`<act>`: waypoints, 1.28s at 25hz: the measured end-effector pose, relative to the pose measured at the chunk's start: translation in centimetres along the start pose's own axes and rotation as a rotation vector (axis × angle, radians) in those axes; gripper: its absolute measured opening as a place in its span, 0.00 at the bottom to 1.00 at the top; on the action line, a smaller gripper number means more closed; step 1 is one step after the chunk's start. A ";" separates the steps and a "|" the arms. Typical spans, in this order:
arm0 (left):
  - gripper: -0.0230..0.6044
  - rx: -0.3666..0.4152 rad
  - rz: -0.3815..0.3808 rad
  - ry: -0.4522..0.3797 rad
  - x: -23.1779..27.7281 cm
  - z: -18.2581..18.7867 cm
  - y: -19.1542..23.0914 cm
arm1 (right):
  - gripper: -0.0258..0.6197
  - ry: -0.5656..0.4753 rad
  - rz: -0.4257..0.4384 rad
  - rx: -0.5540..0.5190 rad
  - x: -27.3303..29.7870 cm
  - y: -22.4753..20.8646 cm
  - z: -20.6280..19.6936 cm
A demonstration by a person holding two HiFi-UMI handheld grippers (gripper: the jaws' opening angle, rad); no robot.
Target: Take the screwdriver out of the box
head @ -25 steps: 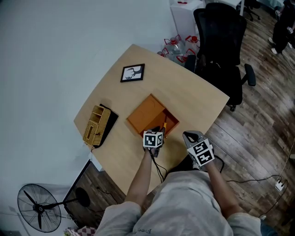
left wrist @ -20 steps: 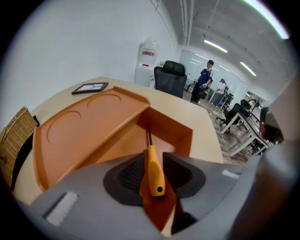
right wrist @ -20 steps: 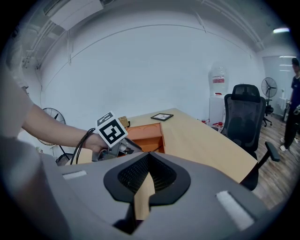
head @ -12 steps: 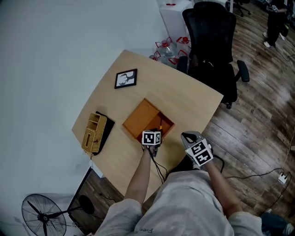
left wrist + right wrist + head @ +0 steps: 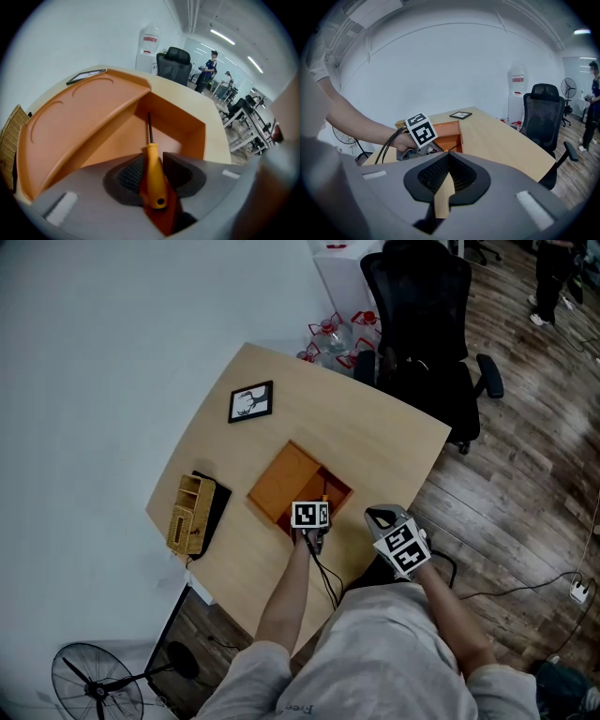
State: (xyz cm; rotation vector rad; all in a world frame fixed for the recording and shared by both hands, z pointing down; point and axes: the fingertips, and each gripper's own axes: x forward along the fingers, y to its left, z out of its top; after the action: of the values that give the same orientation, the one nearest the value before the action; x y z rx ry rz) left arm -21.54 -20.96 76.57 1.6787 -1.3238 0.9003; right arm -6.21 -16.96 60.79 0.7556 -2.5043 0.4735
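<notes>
An orange box [image 5: 286, 476] lies open in the middle of the wooden table [image 5: 375, 442], its lid folded back to the left. The screwdriver [image 5: 152, 180] has a yellow handle and a dark shaft and lies in the box's open compartment [image 5: 180, 124]. My left gripper [image 5: 153, 158] points steeply down into that compartment. Its jaws stand open on either side of the handle; the pads do not press on it. In the head view its marker cube [image 5: 310, 515] hides the jaws. My right gripper [image 5: 377, 516] hovers at the table's near edge, shut and empty.
A framed picture [image 5: 250, 401] lies at the table's far side. A woven organiser [image 5: 190, 512] sits on a dark pad at the left edge. A black office chair [image 5: 422, 315] and water bottles [image 5: 333, 334] stand beyond the table, a floor fan [image 5: 98, 688] near left.
My left gripper has sunk a little lower over the box's open compartment. The right gripper has stayed where it was. The head view has shifted slightly.
</notes>
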 end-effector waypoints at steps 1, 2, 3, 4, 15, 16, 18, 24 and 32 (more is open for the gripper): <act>0.32 0.004 0.007 0.006 0.0 0.0 0.0 | 0.04 0.005 0.004 0.001 0.0 0.1 0.0; 0.32 0.011 0.016 0.013 0.2 0.0 0.1 | 0.04 0.010 0.007 0.002 0.1 0.2 -0.1; 0.32 0.019 0.027 0.019 0.3 -0.1 0.2 | 0.04 0.014 0.008 0.003 0.1 0.2 -0.1; 0.31 0.025 0.037 0.023 0.4 -0.1 0.3 | 0.04 0.015 0.009 0.003 0.1 0.2 -0.1; 0.29 -0.004 0.043 -0.022 0.1 0.1 0.5 | 0.04 0.010 -0.009 0.006 0.0 -0.6 -0.5; 0.29 -0.003 0.042 -0.022 0.2 0.0 0.6 | 0.04 0.011 -0.011 0.010 -0.1 -0.7 -0.5; 0.29 0.000 0.034 -0.028 0.2 0.0 0.5 | 0.04 0.017 -0.010 0.020 -0.3 -0.7 -0.5; 0.29 0.022 0.026 -0.031 0.2 0.0 0.6 | 0.04 0.014 -0.030 0.024 -0.6 -1.3 -0.5; 0.28 0.059 0.024 -0.060 -0.6 0.1 0.7 | 0.04 0.012 -0.045 0.047 -1.2 -1.7 -0.8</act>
State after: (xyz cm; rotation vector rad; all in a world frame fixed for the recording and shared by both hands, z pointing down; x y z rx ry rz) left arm -22.34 -20.93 76.14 1.7503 -1.3722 0.9172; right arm -4.09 -17.41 61.13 0.8234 -2.4670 0.5207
